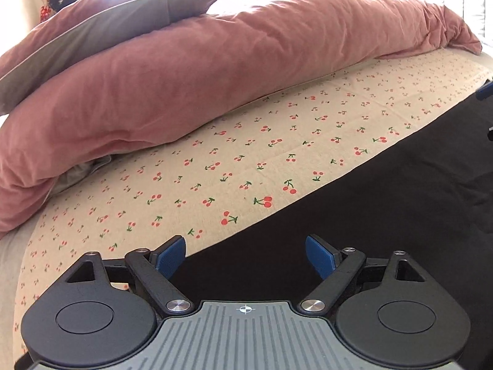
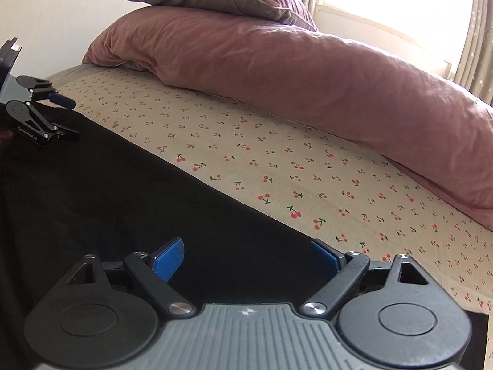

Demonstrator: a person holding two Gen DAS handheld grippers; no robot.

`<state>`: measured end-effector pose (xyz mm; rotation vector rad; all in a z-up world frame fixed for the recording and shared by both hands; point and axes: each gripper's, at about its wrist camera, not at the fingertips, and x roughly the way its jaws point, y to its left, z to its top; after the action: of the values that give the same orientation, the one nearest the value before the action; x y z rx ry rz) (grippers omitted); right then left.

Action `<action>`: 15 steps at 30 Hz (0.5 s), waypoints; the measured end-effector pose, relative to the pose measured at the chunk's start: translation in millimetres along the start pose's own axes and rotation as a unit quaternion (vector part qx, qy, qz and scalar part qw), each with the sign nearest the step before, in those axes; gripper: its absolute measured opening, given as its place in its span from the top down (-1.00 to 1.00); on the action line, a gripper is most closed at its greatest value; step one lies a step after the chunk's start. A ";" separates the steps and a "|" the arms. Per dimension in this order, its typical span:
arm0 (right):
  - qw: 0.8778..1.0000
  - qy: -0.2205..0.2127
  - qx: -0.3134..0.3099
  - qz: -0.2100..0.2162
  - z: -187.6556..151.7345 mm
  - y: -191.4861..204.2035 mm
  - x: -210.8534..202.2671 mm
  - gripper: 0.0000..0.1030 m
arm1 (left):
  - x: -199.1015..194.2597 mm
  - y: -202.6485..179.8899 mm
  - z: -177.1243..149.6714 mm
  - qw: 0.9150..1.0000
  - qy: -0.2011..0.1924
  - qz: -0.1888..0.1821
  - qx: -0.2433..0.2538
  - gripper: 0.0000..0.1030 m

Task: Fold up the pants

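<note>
Black pants (image 1: pixel 369 200) lie flat on the cherry-print bed sheet (image 1: pixel 215 169), their long far edge running diagonally. My left gripper (image 1: pixel 245 254) hovers over that edge, open, with nothing between its blue pads (image 1: pixel 171 256). In the right wrist view the pants (image 2: pixel 107 200) fill the lower left. My right gripper (image 2: pixel 246 256) is open above them near the same edge, holding nothing. The left gripper (image 2: pixel 74 118) shows at the far left, jaws apart over the cloth. A small part of the right gripper (image 1: pixel 485 92) peeks in at the right edge of the left wrist view.
A rolled pink duvet (image 1: pixel 185 77) lies along the far side of the bed, with a pink and grey pillow (image 1: pixel 107 21) on top of it. Bare sheet (image 2: pixel 308 169) lies between the pants and the duvet (image 2: pixel 308 77). A bright window with curtains (image 2: pixel 474 46) stands behind.
</note>
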<state>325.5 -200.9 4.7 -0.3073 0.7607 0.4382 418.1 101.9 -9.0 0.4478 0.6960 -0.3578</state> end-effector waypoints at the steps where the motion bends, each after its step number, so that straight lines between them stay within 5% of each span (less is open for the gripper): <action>1: 1.000 0.009 -0.013 -0.003 0.8 -1.2 8.3 -0.68 | 7.1 -1.7 1.6 1.000 0.007 0.000 0.011 -0.49; 5: 1.000 0.017 -0.008 -0.014 4.2 -16.5 28.4 -0.64 | 21.9 5.5 7.8 1.000 0.014 -0.026 -0.006 -0.32; 7: 0.999 0.024 0.034 -0.005 4.0 -31.0 36.9 -0.60 | 25.2 13.3 9.2 0.997 0.023 -0.063 -0.039 0.08; 11: 0.997 0.011 0.080 0.016 -6.7 -40.5 40.4 -0.37 | 23.9 14.6 4.5 0.994 0.016 -0.084 -0.062 0.38; 15: 0.996 -0.006 0.087 0.010 -7.4 -32.5 35.0 0.75 | 19.1 4.9 3.7 0.994 0.008 -0.069 -0.080 0.77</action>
<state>359.3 -222.7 -22.0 -0.1348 0.7841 0.3898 435.9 101.0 -18.2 0.2513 0.7667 -0.4245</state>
